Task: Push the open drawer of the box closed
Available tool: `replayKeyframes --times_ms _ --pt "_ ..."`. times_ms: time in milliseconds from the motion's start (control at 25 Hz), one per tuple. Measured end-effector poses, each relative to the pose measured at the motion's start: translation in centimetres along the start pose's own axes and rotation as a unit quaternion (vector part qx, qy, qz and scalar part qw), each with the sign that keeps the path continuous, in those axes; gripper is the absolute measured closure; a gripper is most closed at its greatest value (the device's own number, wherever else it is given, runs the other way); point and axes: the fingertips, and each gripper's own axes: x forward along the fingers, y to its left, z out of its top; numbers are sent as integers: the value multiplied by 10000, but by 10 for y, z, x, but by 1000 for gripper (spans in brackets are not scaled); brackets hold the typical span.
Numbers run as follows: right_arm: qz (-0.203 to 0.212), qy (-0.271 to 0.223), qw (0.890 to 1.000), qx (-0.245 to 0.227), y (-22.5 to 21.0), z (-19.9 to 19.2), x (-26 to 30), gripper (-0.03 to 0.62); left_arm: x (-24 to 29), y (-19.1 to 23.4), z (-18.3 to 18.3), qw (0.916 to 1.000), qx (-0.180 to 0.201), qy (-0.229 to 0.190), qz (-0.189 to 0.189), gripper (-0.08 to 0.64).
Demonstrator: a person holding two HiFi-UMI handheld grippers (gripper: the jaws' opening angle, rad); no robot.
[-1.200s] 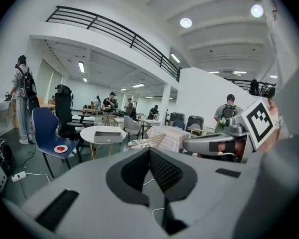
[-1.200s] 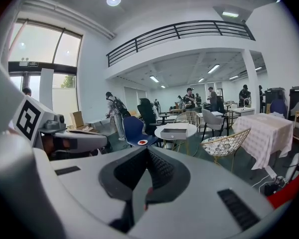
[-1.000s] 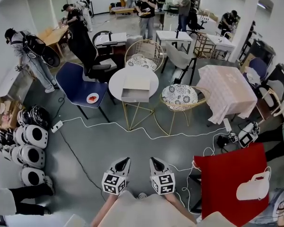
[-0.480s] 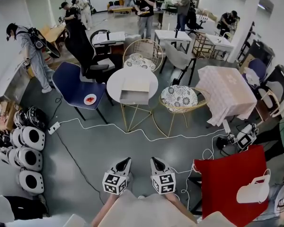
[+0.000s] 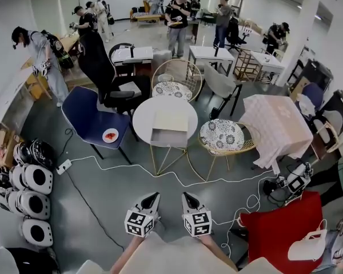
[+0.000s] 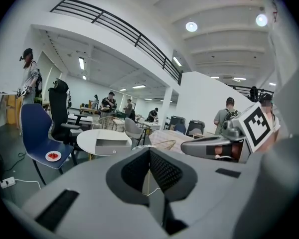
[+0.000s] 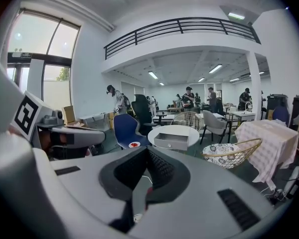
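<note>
grey floor (image 5: 160,178) between closed empty left tongs (image 5: 153,196), closed empty right tongs (image 5: 186,196) and drawer (image 5: 168,137) at near edge of table (image 5: 142,114)

The left tongs (image 5: 153,197) and right tongs (image 5: 184,196) have smooth, matt grey plastic shells. Their pads (image 6: 162,172) are black and finely ribbed, like rubber. The box (image 5: 171,120) is pale and matt, cardboard or light wood, hard to tell which. Its drawer (image 5: 168,137) has a smooth, dull grey front. The round desk (image 5: 144,117) has a smooth white top with a faint sheen, on thin gold metal rod legs (image 5: 160,156). The floor (image 5: 120,187) is smooth grey with a soft gloss. The blue chair (image 5: 88,116) looks matt. The basket chair (image 5: 240,147) is gold wire, with a patterned cloth cushion (image 5: 220,133). A pale checked cloth (image 5: 274,121) hangs in soft folds.
</note>
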Motion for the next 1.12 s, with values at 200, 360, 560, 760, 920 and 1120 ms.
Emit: replayKeyframes --times_ms 200,360,560,760,920,1120 --pt "42 168 9998 -88 5 16 47 577 23 44 17 9999 -82 53 -31 548" --pt "-27 237 9997 -89 1 33 85 577 43 78 26 9997 -150 163 -119 548" --pt "-151 289 9994 -105 -4 57 135 577 71 123 48 9995 -94 170 -265 548" --pt "-188 363 9990 -191 -2 74 181 577 93 169 63 9993 -101 194 -316 548" --pt "-259 382 9988 -187 -3 80 204 577 108 191 67 9988 -124 215 -411 548" --pt "-325 436 9985 -97 -10 80 219 577 124 200 71 9982 -98 291 -521 548"
